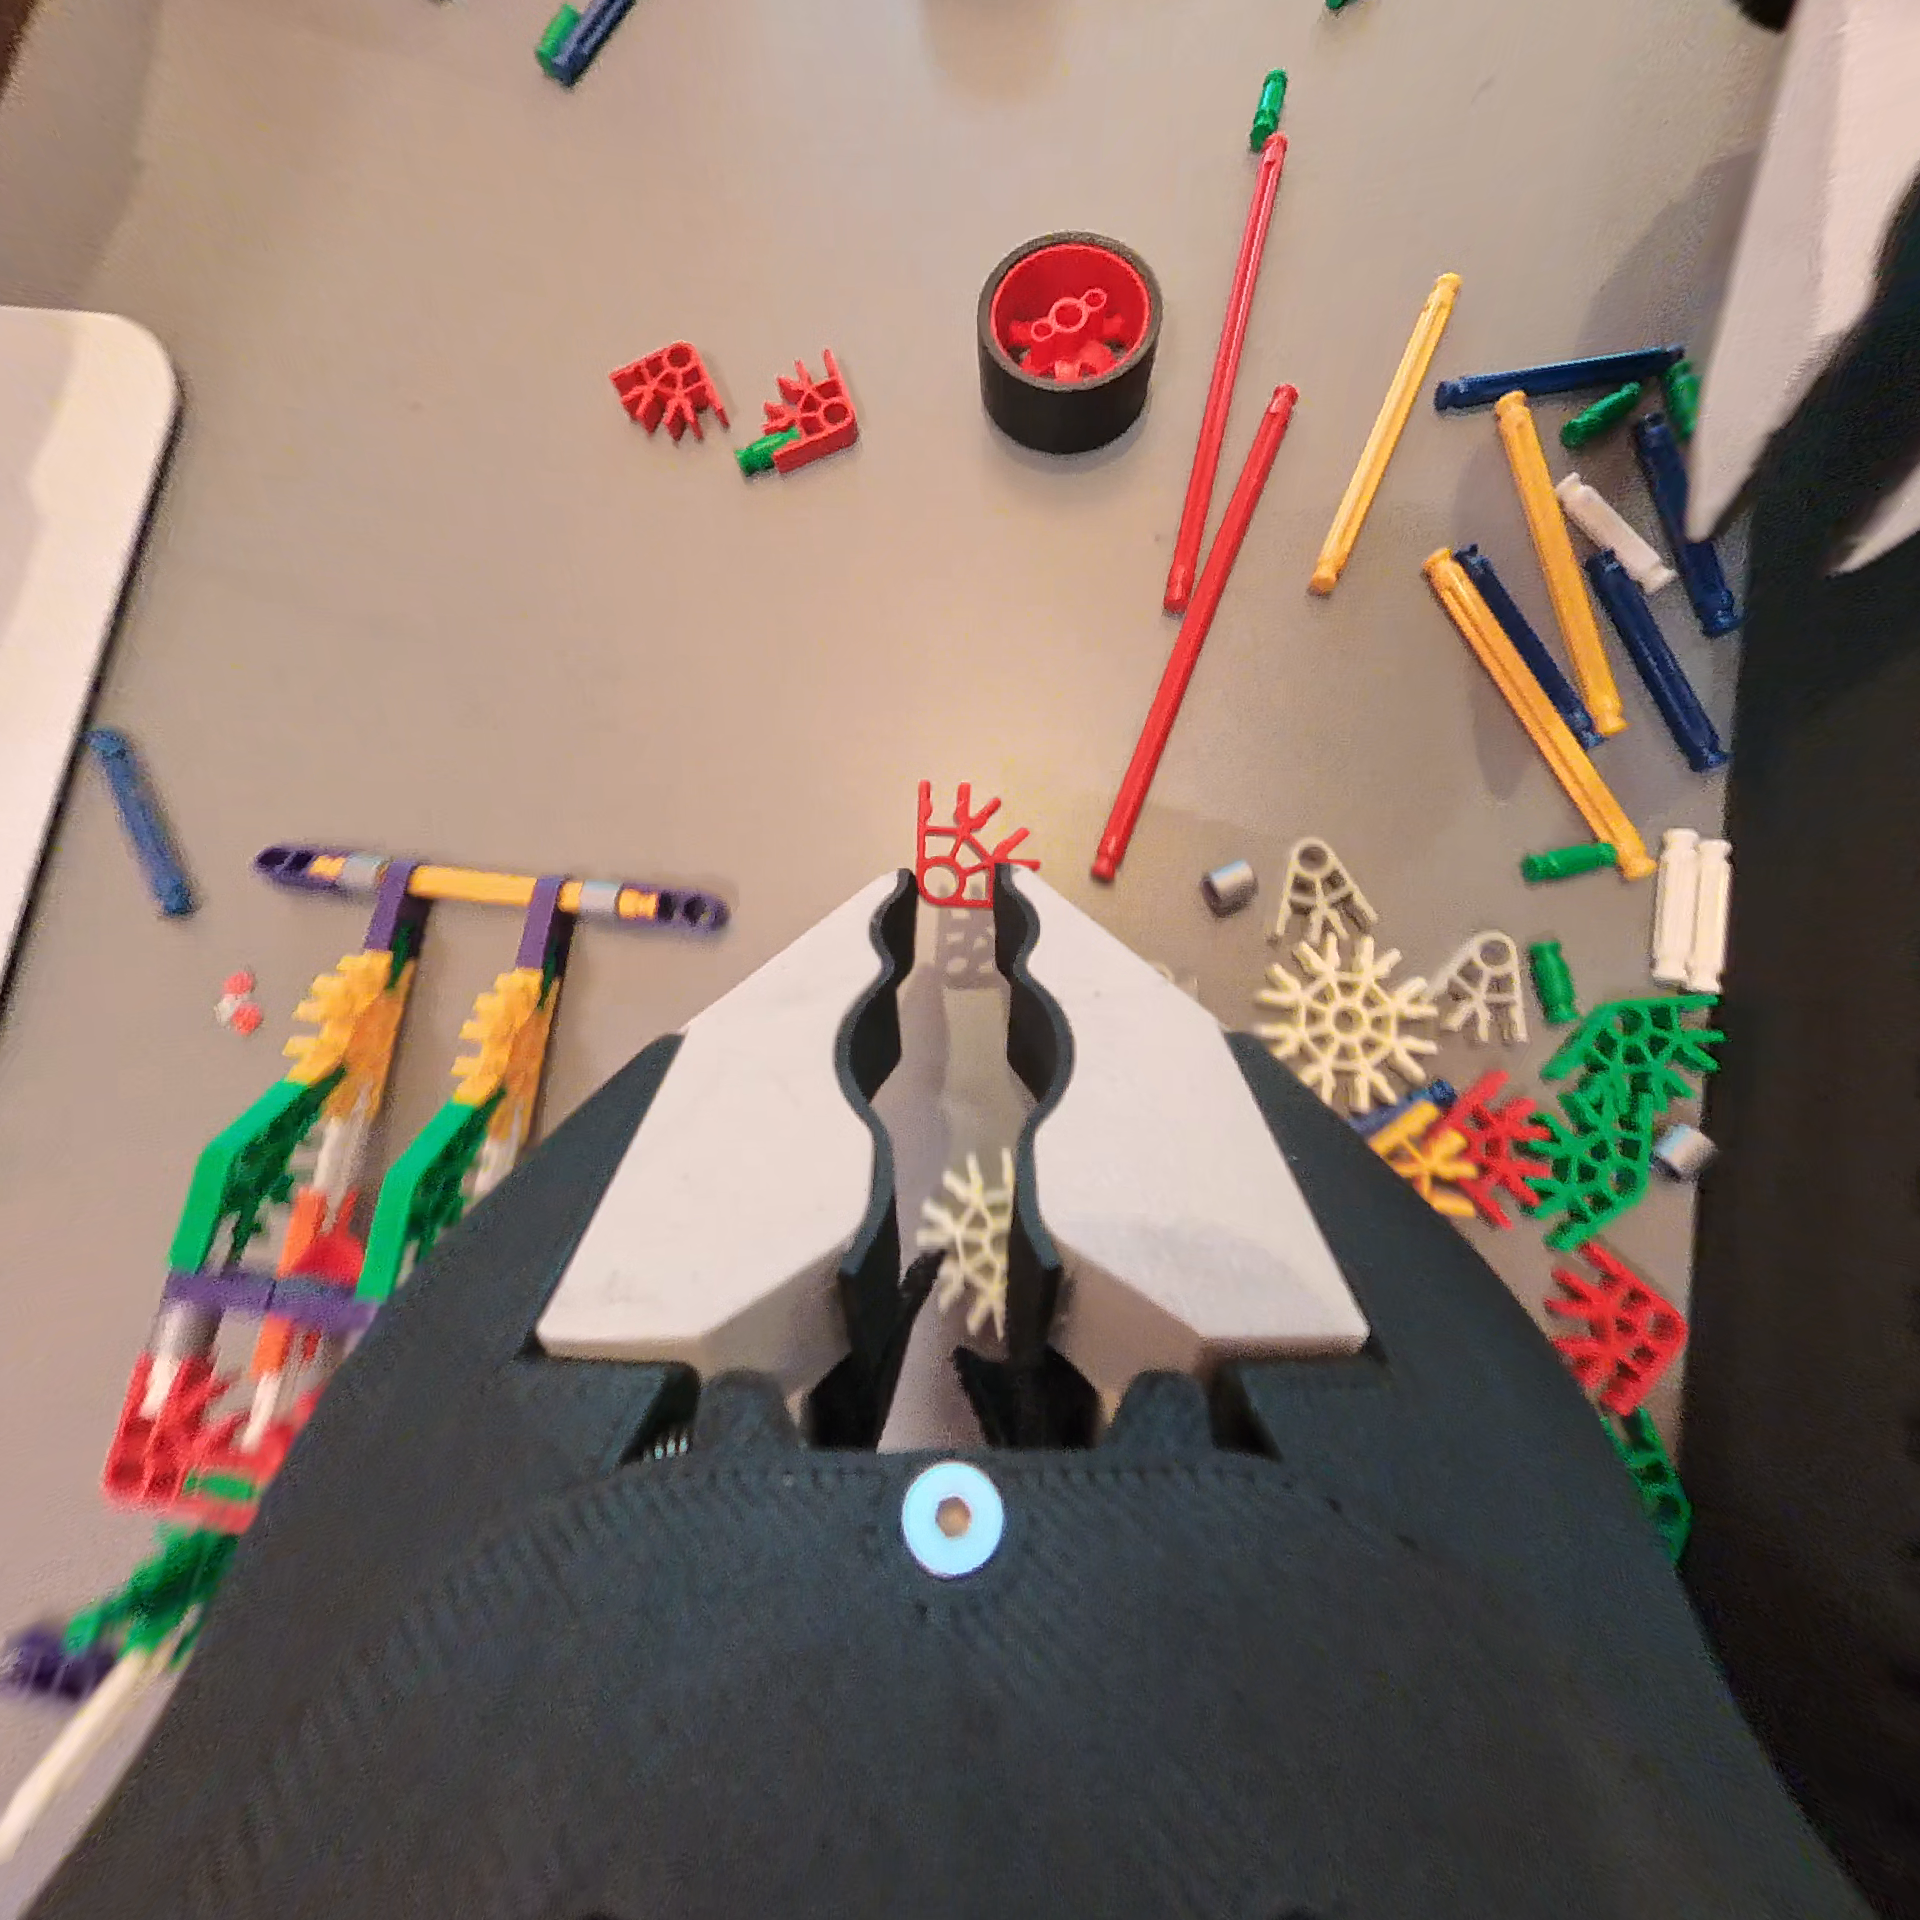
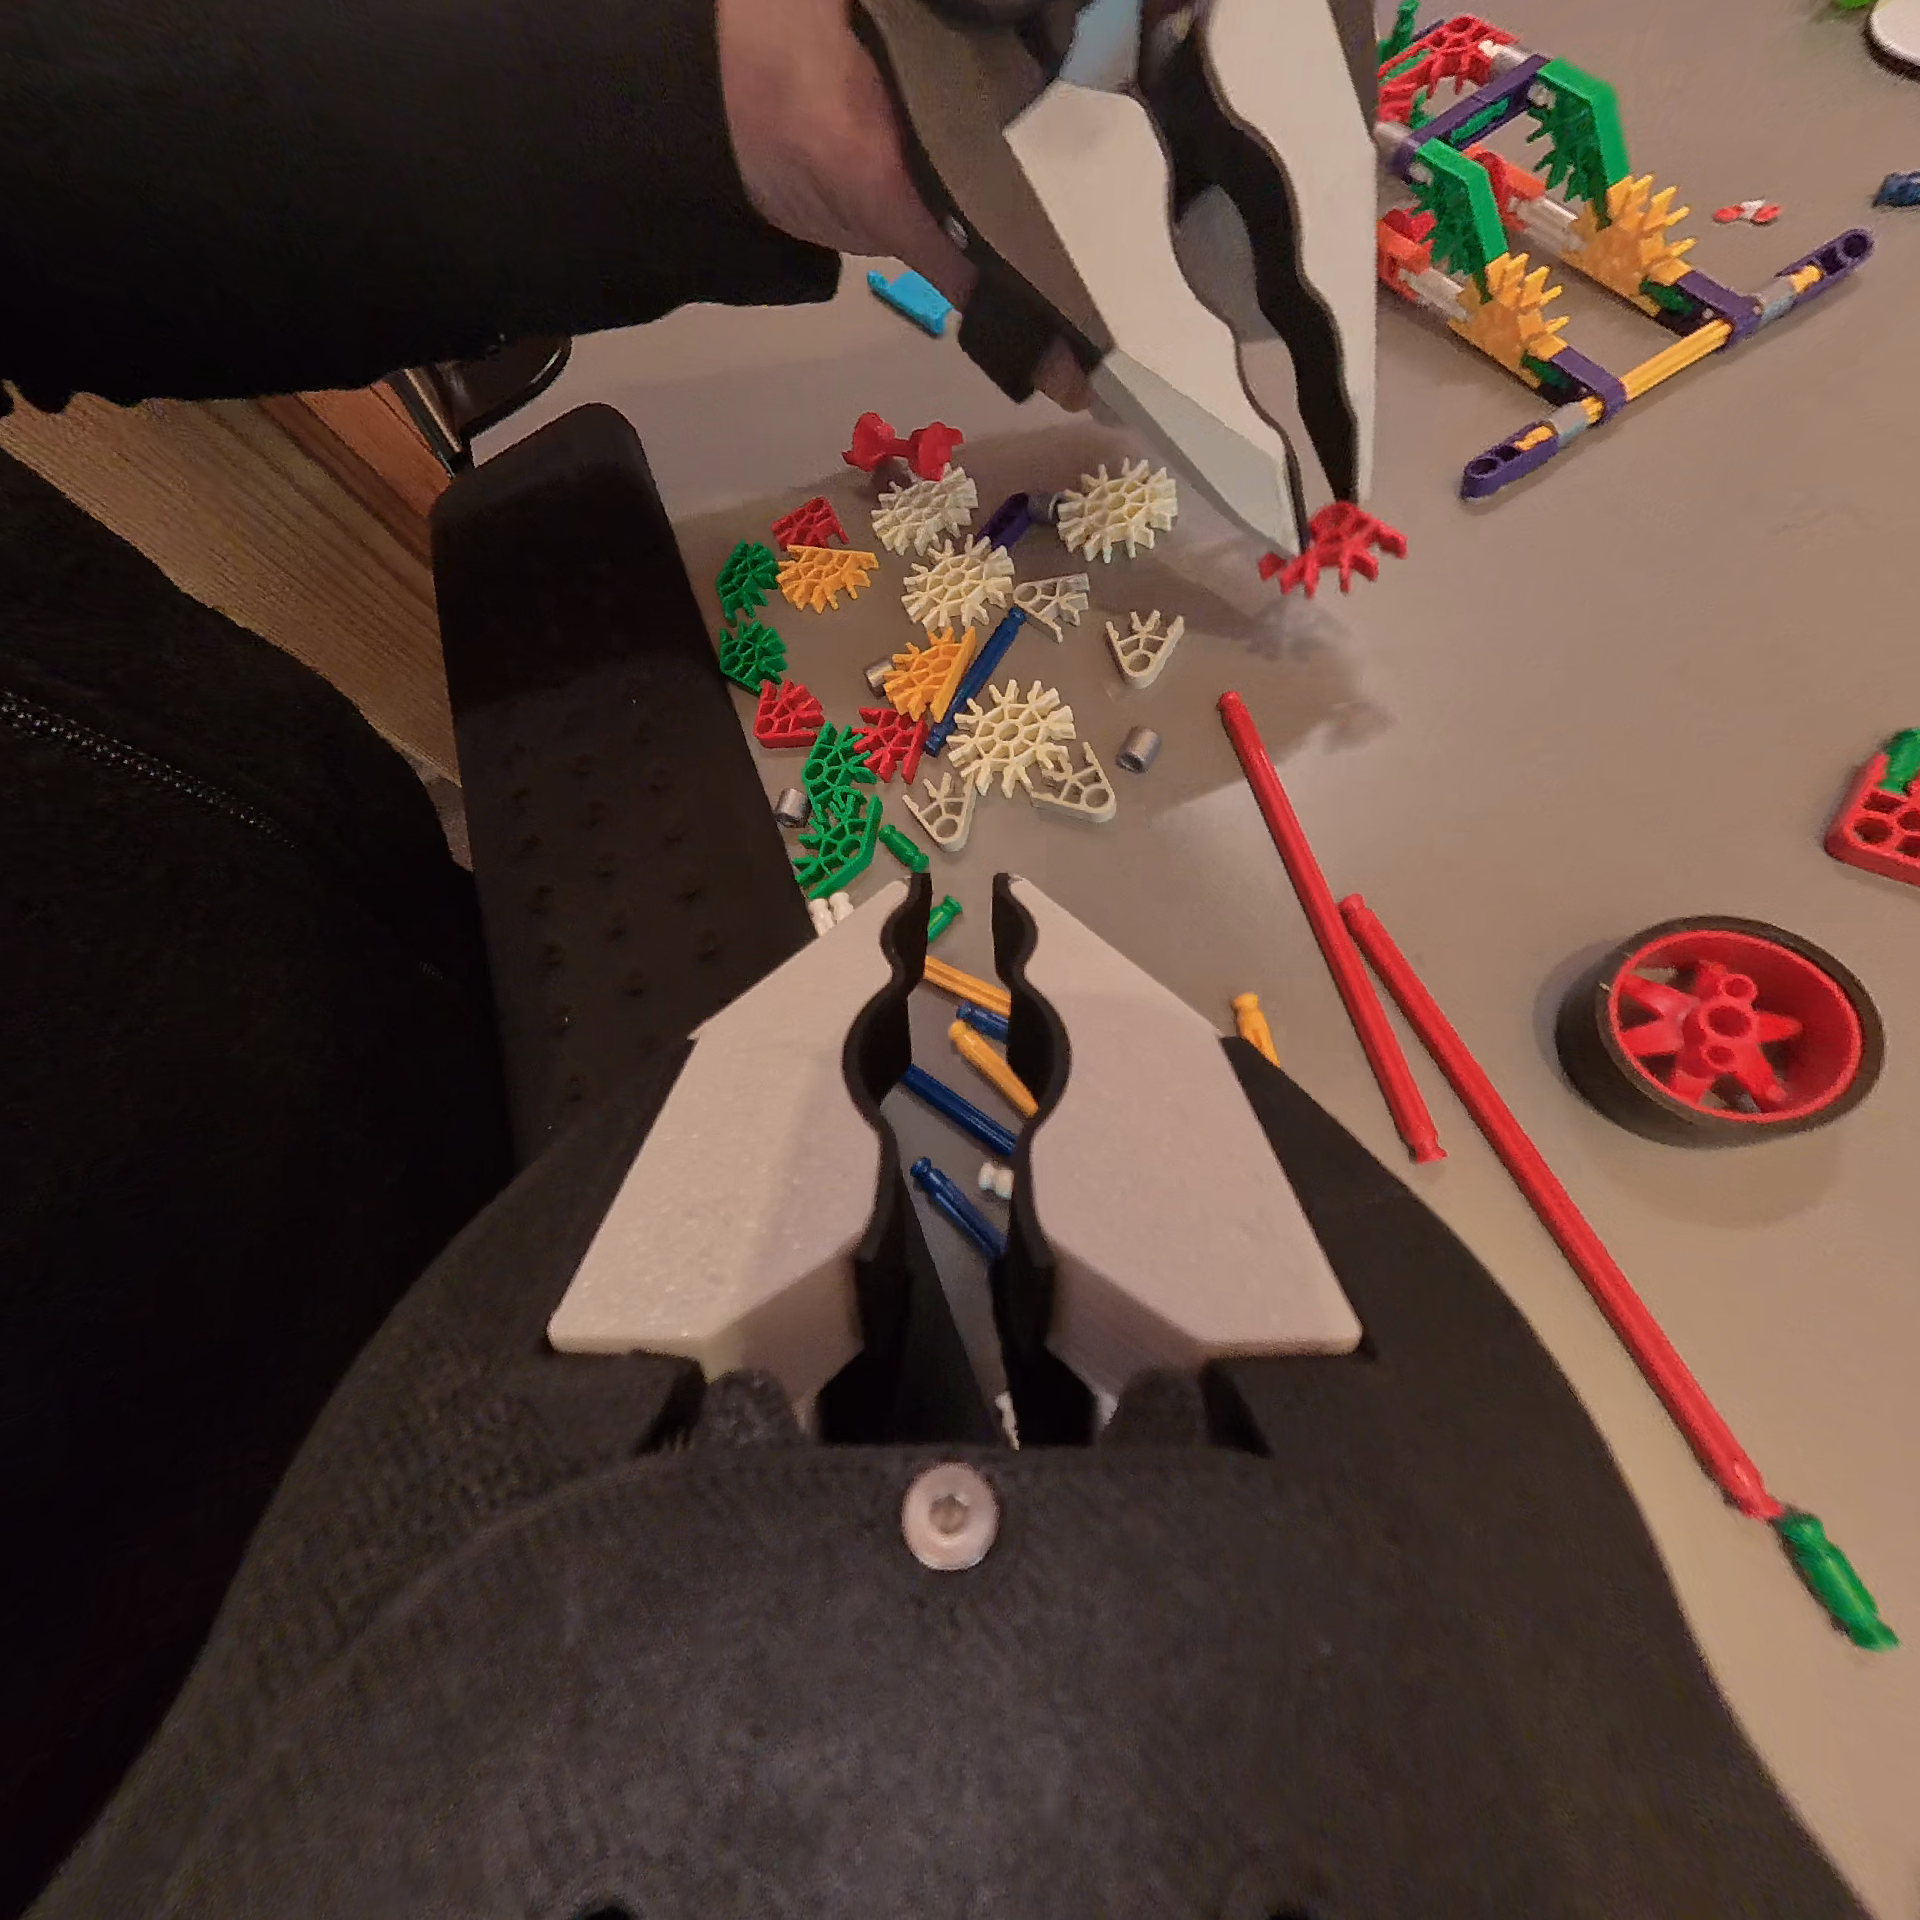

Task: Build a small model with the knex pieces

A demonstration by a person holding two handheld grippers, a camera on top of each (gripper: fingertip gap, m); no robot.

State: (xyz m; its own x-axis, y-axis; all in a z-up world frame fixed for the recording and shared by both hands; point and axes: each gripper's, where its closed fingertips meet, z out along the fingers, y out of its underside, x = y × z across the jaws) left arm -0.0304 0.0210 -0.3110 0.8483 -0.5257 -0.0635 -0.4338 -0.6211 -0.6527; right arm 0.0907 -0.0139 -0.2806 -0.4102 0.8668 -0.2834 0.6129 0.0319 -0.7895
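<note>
Right, left claw (image 1: pixel 956 894) is clamped by its tips on a small red connector (image 1: pixel 961 847), edge-on, so most of the piece sticks out ahead of the claw with its slots exposed. The right wrist view shows the same grip from the side: the connector (image 2: pixel 1335 545) hangs off the tips above the grey table (image 2: pixel 1558 727) and looks clear of it. Only the connector's rear edge is pinched, so the hold is shallow and I'd judge it easy to twist.

Right claw (image 2: pixel 961 904) has its jaws slightly apart with nothing between them. It hovers over loose blue and yellow rods (image 2: pixel 961 1101), visible through the gap.

Around the left claw:
- Ahead and right: two long red rods (image 1: pixel 1216 520), then a black wheel with a red hub (image 1: pixel 1068 338) farther ahead.
- Right: a heap of white, green and red connectors (image 1: pixel 1455 1060), close beside the fingers.
- Left: a built frame of purple, yellow and green parts (image 1: pixel 416 1039), close to the claw body.
- Far left: a pale tray corner (image 1: pixel 73 520).

Room: bare table lies straight ahead of the left claw, between the red rods and two red connectors (image 1: pixel 738 405). The table edge runs just left of the right claw, with a black chair arm (image 2: pixel 582 779) alongside, so there's little room on that side.
</note>
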